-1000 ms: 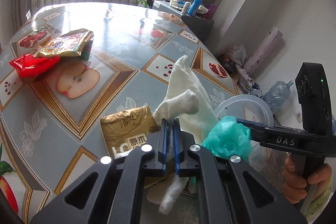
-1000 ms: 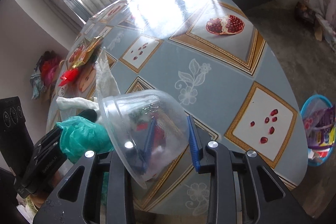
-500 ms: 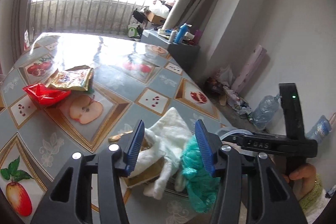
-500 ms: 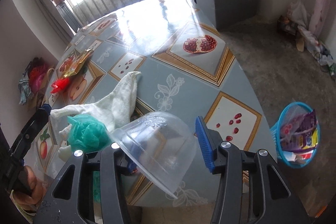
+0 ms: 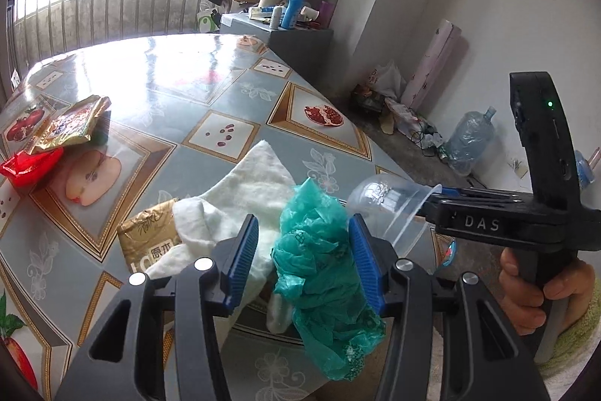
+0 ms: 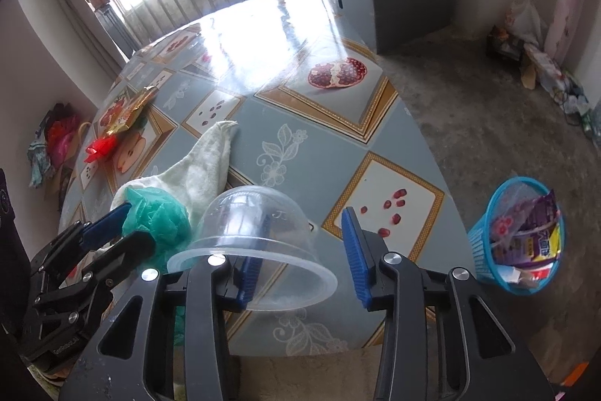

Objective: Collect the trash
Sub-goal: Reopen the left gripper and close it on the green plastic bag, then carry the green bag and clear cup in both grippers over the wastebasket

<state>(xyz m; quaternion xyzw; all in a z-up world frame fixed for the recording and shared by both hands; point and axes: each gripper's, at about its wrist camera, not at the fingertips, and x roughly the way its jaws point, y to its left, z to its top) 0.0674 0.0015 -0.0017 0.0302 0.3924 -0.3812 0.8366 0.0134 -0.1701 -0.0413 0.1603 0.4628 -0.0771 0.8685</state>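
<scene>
A: What lay on the table (image 5: 169,81), L to R?

B: Far L, a red wrapper (image 5: 30,166) w/ a gold snack packet (image 5: 67,124) partly over it. Nearer the front edge, a gold tissue pack (image 5: 150,239), half under a white cloth (image 5: 248,190).

A: And the L gripper (image 5: 303,226)?

B: Jaws had just been opening and stood about half wide. A crumpled green plastic bag (image 5: 319,250) sat btwn them, against the R pad, w/ a gap on the L pad's side. Not pinched, as far as I could see. The bag hung down past the table's front edge.

A: Next along?

B: The clear dome lid (image 6: 255,224), in the air just R of the bag, above the table's near corner. It was capped over the L finger of the R gripper (image 6: 306,218). That one's jaws had just been closing, but the R pad was clear of the dome, so no squeeze. A hand (image 5: 541,292) gripped its handle.

A: Farthest R?

B: A blue basket (image 6: 522,235) on the floor, off the table, w/ wrappers inside.
</scene>
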